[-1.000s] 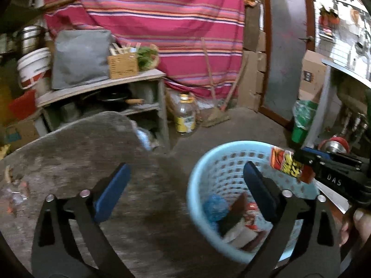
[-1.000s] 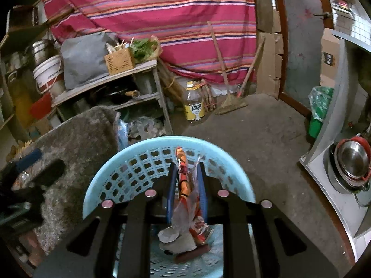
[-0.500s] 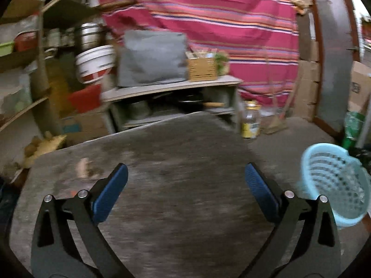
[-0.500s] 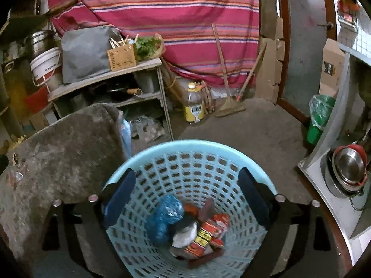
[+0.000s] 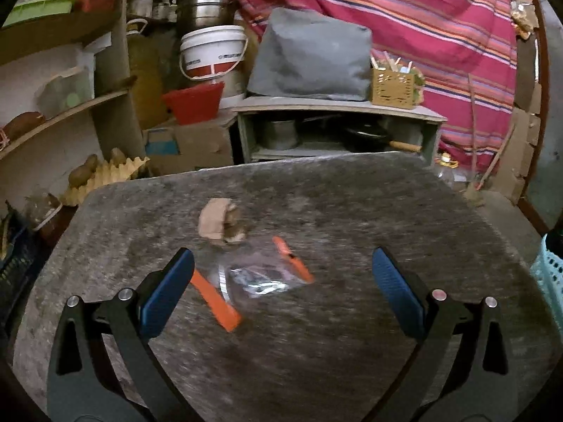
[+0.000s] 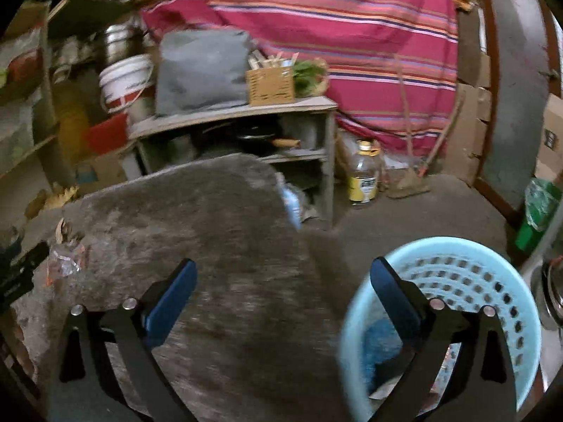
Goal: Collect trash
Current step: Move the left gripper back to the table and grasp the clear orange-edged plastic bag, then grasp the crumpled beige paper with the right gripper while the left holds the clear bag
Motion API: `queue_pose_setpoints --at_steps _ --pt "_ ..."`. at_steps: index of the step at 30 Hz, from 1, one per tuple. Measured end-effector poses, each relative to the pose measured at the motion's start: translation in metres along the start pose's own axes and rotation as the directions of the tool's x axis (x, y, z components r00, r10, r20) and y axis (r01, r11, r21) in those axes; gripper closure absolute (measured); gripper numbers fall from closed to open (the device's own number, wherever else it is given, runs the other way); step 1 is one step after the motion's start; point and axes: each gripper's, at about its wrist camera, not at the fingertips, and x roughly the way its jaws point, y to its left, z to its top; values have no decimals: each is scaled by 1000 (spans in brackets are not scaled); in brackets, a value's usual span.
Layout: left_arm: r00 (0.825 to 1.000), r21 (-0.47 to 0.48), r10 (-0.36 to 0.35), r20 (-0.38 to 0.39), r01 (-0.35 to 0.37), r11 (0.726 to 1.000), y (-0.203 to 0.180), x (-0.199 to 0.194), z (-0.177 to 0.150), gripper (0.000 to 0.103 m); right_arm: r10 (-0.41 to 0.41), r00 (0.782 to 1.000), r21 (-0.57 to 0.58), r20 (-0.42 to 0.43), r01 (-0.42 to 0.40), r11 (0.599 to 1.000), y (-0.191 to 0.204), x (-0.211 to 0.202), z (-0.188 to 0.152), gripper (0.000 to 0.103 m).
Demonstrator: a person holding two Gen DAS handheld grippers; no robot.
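A: Trash first: your right tool (image 6: 281, 302), clamped on a wrapper over the basket (image 6: 440, 249) a second ago, is now opening with nothing between its pads. That piece is binned.

B: And the left?

A: Your left tool (image 5: 281, 292) has swung from the basket and gapes empty over the table (image 5: 352, 204), facing a clear bag (image 5: 260, 274) and a crumpled wad (image 5: 218, 221). Those come next.

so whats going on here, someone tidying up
A person with a gripper in each hand is clearing litter off a grey table into a light blue basket beside it. The left gripper is open and empty, pointing at a clear wrapper with orange edges and a crumpled brown scrap on the table. The right gripper holds nothing, its jaws opening; the basket already holds some rubbish.
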Motion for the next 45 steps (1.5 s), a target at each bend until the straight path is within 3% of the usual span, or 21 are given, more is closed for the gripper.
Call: queue_pose_setpoints --at_steps 11,17,19,21,22,28,37,45 --pt "994 -29 -4 -110 1 1000 43 46 -5 9 41 996 -23 -75 -43 999 32 35 0 6" --pt "976 -3 -31 -215 31 1000 39 75 -15 38 38 996 -31 -78 -41 999 43 45 1 5" --pt "975 -8 -44 -220 43 999 39 76 -16 45 36 996 -35 -79 -39 999 46 47 2 5" --pt "972 -22 -64 -228 60 998 42 78 -17 64 31 997 -42 -75 -35 999 50 48 2 5" --pt "971 -28 -72 -229 68 997 43 78 -17 65 32 997 -42 -74 -35 998 51 48 3 5" --pt "979 -13 -66 -192 65 998 43 68 -16 80 35 997 -40 -72 -38 998 62 49 3 5" --pt "995 -11 -61 -84 60 998 73 17 -1 81 34 998 -102 -58 -40 994 93 42 -5 5" --pt "998 -35 56 -15 -56 998 136 2 7 81 63 997 -142 -45 -69 987 128 30 -8 5"
